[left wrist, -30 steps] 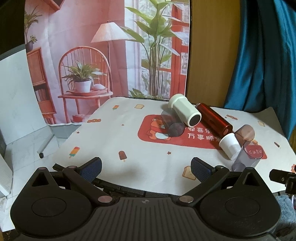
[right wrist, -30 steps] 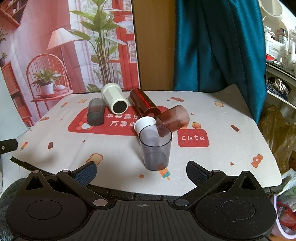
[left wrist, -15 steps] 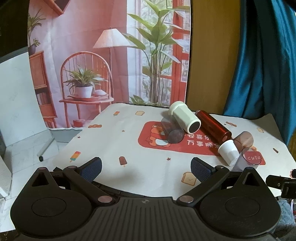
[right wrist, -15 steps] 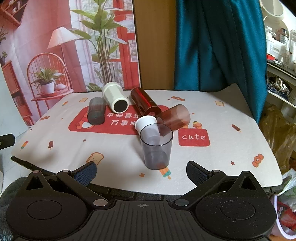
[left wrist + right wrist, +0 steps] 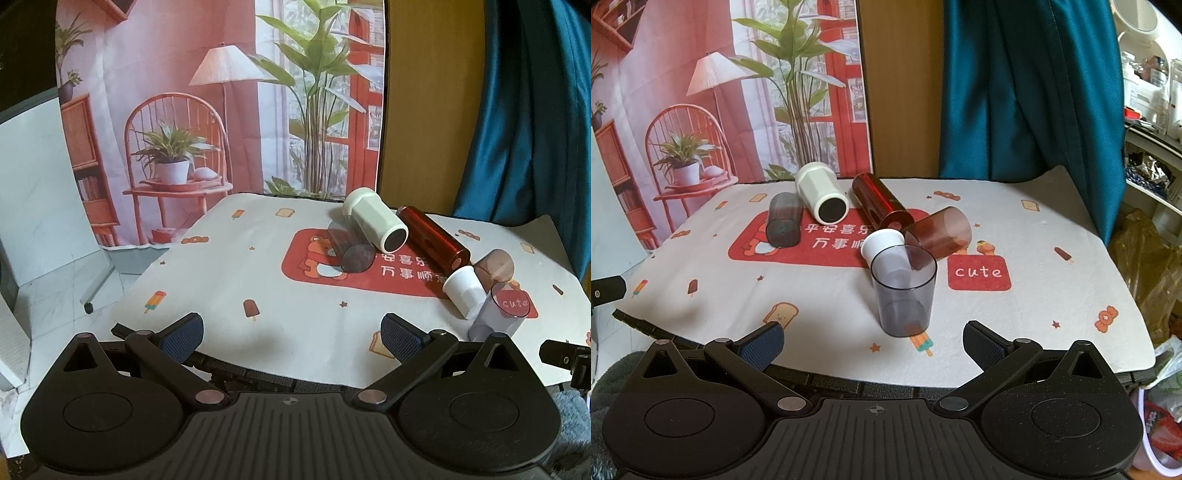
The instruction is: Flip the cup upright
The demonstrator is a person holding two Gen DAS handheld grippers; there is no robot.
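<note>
the grey cup [image 5: 903,291] is standing up already, five more are lying down, and both grippers [image 5: 291,332] [image 5: 873,341] are hanging with jaws apart, holding nothing.

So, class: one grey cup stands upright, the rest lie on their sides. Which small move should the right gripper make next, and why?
Probably ease the open right gripper forward and left, past the upright grey cup, toward the small white cup lying on its side just behind it. It is the nearest cup lying down, and both grippers hold nothing.
</note>
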